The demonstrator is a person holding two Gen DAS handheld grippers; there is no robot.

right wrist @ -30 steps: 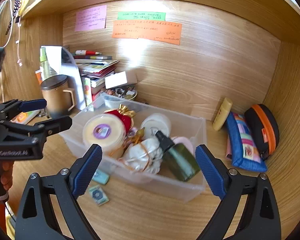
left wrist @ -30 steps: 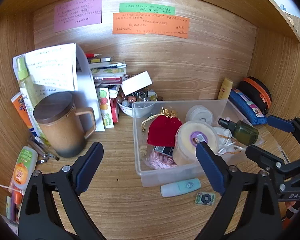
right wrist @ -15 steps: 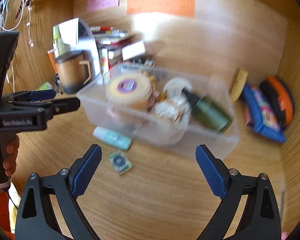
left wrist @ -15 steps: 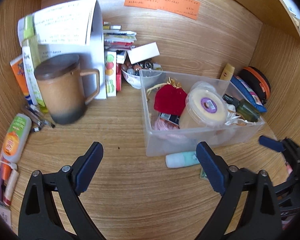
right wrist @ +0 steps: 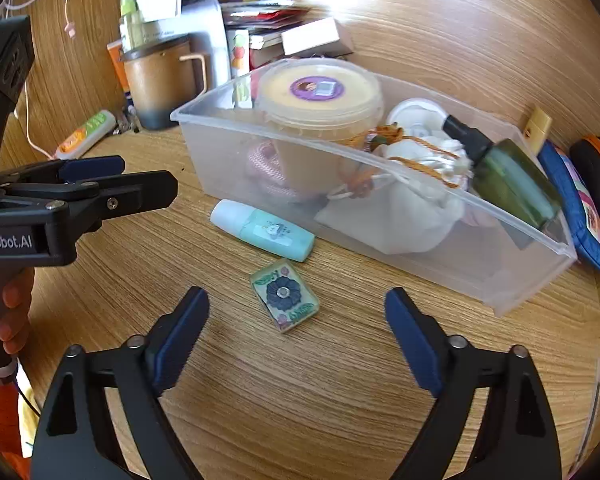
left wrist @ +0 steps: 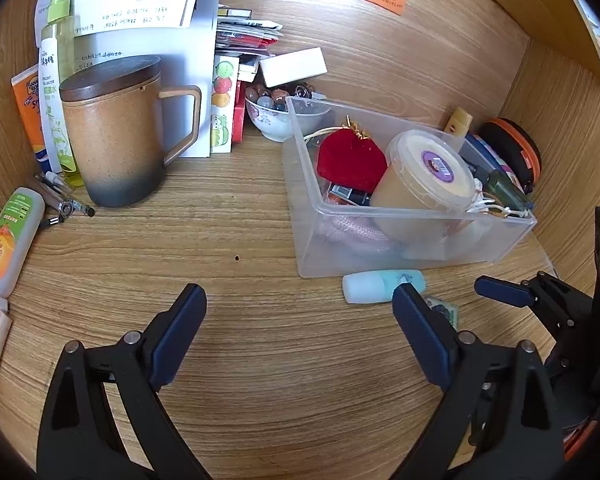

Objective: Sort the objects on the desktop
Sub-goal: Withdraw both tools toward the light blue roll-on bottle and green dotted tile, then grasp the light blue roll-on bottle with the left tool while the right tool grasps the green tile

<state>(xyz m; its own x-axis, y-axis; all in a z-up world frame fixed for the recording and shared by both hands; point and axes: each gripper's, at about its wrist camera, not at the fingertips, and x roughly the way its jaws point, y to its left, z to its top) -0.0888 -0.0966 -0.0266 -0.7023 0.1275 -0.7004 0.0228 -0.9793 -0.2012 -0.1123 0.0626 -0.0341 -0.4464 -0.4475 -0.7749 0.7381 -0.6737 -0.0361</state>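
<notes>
In bin (right wrist: 500, 280), pink item (right wrist: 268, 168) (perhaps yarn), half hidden

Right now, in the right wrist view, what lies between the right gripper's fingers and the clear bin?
A small flower-patterned tile, then a mint tube beside the clear bin. The right gripper touches neither.

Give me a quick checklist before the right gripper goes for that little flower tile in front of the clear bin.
1. Flower tile lies flat and unobstructed on the desk: ok.
2. Right gripper is empty, its jaws just closing, nothing between them yet: ok.
3. Tile lined up between the fingers: ok, roughly centred.
4. Mint tube clear of the tile: not ok, nearly touching.
5. Left gripper out of the way: ok, open, off to the side.
6. Room in the clear bin: cannot tell.
</notes>
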